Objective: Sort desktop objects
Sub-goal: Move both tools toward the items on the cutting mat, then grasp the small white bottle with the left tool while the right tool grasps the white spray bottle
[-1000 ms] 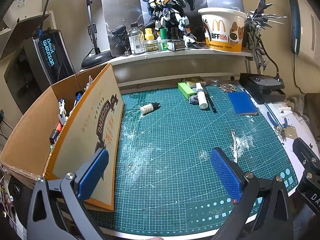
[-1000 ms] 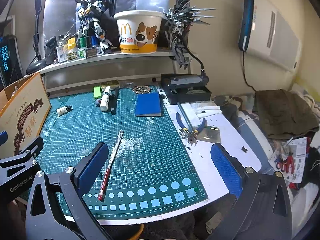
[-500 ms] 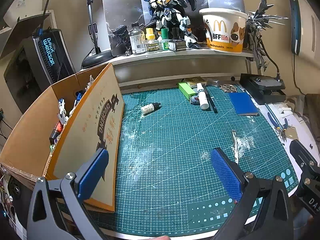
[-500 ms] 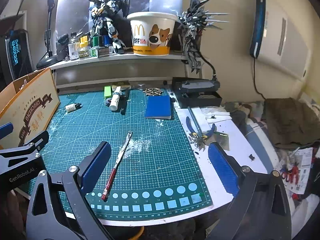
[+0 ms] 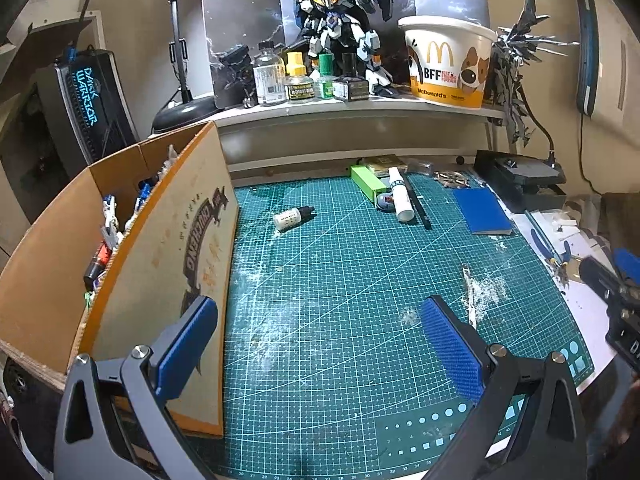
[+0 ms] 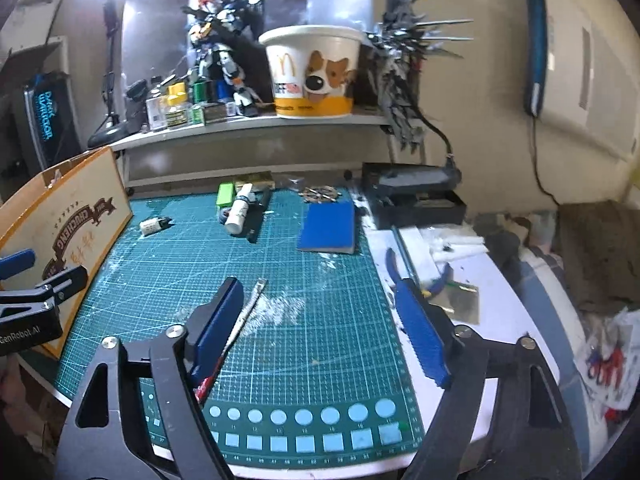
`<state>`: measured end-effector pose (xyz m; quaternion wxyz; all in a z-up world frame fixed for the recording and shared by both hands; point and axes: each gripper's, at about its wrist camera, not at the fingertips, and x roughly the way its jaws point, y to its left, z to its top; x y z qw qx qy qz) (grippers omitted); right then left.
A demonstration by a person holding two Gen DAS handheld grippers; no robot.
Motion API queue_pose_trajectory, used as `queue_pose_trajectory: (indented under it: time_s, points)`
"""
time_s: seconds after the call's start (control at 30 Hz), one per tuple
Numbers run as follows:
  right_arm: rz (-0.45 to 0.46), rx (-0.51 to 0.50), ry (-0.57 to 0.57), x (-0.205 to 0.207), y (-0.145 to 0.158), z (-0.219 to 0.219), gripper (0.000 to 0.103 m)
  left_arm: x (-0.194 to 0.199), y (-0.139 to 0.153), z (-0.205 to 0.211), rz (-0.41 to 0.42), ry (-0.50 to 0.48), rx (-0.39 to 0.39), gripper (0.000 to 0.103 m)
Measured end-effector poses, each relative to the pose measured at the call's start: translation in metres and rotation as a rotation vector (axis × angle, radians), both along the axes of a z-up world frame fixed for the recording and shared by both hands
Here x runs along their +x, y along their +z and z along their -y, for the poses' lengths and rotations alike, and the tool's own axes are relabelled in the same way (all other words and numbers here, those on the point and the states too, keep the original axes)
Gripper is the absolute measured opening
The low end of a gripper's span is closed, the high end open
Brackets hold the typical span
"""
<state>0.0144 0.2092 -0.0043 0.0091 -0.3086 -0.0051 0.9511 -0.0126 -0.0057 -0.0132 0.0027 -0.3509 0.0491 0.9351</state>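
Only the left wrist view looks inside the cardboard box (image 5: 60, 264).

Green cutting mat (image 5: 340, 300) on desk: dropper bottle (image 5: 292, 216), blue pad (image 5: 482, 212), file (image 6: 240, 320), cardboard box (image 5: 120, 248).

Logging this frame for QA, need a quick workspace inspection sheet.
Surface: green cutting mat, white dust patches.
Job's things: small dropper bottle lying flat; white tube; blue notebook; thin file; cardboard box at left, partly filled.
Clutter: blue-handled pliers off the mat.
Grippers: left claw open, empty; right claw open, over the file.
Cables: black cord down the wall.
Surroundings: shelf with robot model, McDonald's bucket.
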Motion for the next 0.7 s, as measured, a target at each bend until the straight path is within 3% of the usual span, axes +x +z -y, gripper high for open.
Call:
queue_pose_trajectory:
  time_s: [0.2,0.27,0.37,0.63,0.7]
  points:
    - [0.014,-0.082,0.058,-0.032,0.004,-0.007,0.069,-0.018,-0.006,0.001,0.009,-0.016,-0.003,0.103]
    - [0.027,-0.096,0.091,-0.046,0.005,-0.005,0.06,-0.029,-0.007,0.003,0.011,-0.005,0.002,0.103]
    - [0.042,-0.099,0.147,-0.07,0.007,0.002,0.053,-0.043,-0.01,0.007,0.012,0.009,0.01,0.102]
    - [0.094,-0.155,0.257,-0.145,-0.001,0.022,0.052,-0.085,-0.021,0.006,0.001,0.036,-0.002,0.102]
    - [0.127,-0.171,0.265,-0.172,-0.01,0.028,0.052,-0.099,-0.024,0.002,0.003,0.028,-0.031,0.094]
